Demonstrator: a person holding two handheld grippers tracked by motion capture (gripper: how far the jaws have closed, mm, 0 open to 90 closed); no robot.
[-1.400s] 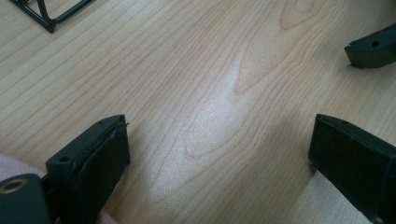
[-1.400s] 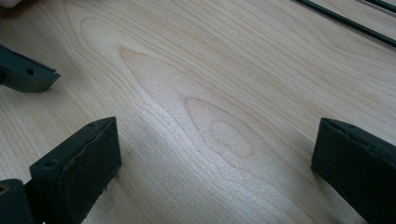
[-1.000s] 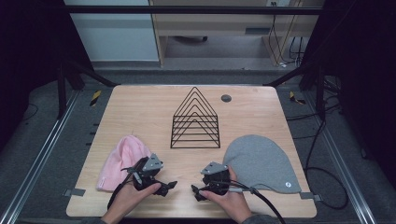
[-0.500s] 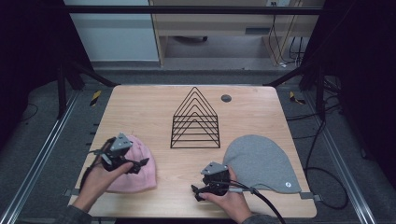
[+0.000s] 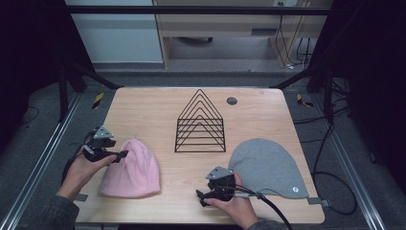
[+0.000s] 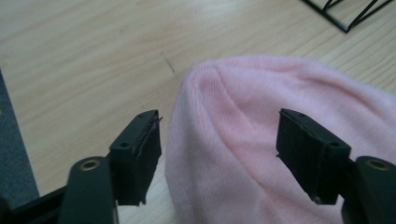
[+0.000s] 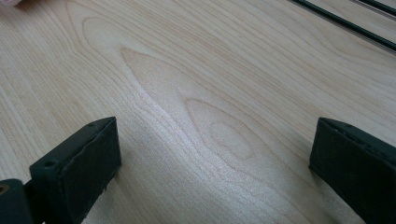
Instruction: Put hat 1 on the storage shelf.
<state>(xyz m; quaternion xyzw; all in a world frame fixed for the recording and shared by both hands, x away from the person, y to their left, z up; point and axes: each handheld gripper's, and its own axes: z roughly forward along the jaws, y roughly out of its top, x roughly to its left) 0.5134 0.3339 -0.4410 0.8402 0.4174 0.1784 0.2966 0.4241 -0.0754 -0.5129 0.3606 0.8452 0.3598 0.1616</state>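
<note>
From the high view, the pink beanie lies near the table's front left corner, the left gripper at its left edge. The grey beanie lies toward the front right, the right gripper just left of it near the front edge. A black wire rack stands mid-table.

In the left gripper view, the jaws stand apart, straddling the pink beanie's crown.

In the right gripper view, the jaws stand wide apart over bare wood.
</note>
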